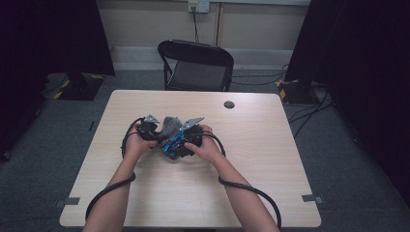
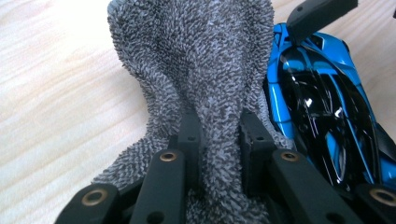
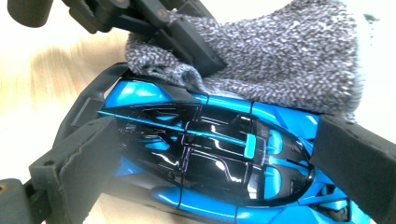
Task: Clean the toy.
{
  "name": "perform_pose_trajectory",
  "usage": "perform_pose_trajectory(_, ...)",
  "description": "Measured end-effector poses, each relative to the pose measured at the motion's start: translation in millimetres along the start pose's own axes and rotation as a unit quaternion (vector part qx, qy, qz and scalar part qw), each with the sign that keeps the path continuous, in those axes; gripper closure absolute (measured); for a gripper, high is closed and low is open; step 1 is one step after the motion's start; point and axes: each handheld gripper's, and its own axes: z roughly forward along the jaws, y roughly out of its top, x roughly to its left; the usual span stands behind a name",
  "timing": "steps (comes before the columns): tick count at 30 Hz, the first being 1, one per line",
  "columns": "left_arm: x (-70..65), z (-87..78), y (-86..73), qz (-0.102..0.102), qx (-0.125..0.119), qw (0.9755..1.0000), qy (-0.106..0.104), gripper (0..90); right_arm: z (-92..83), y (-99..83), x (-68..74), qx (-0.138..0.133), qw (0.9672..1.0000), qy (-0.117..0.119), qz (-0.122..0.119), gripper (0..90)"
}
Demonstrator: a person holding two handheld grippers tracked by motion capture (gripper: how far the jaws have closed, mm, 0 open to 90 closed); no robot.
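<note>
Your left tongs [image 2: 218, 140] pinch the grey terry cloth [image 2: 205, 60]; your right tongs [image 3: 205, 163] clamp the glossy blue-and-black toy car [image 3: 210, 158]. Wiping seems underway; next, draw the cloth along its body.

I am sitting at a pale wooden table [image 1: 270, 193] with a small dark round cap [image 1: 229, 104] lying flush near its far edge. Two grey tape strips [image 1: 71, 201] are sticking to the near corners. Across from me a black folding chair [image 1: 196, 65] is standing on the grey carpet [image 1: 348, 174], just beyond the table. Behind it a cord [image 1: 196, 26] is hanging from a wall socket [image 1: 198, 6]. Black curtains [image 1: 48, 38] are hanging at both sides, and cables [image 1: 309, 113] are trailing over the floor at the right.
</note>
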Motion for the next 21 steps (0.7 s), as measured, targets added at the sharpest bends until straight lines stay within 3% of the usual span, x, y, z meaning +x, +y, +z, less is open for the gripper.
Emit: perform_pose_trajectory(21, -1.9, -19.8, -19.7, -0.026, 0.001, 0.9996, -0.003, 74.2, 0.0, 0.1, -0.4, 0.001, 1.0, 0.0, 0.0, 0.7)
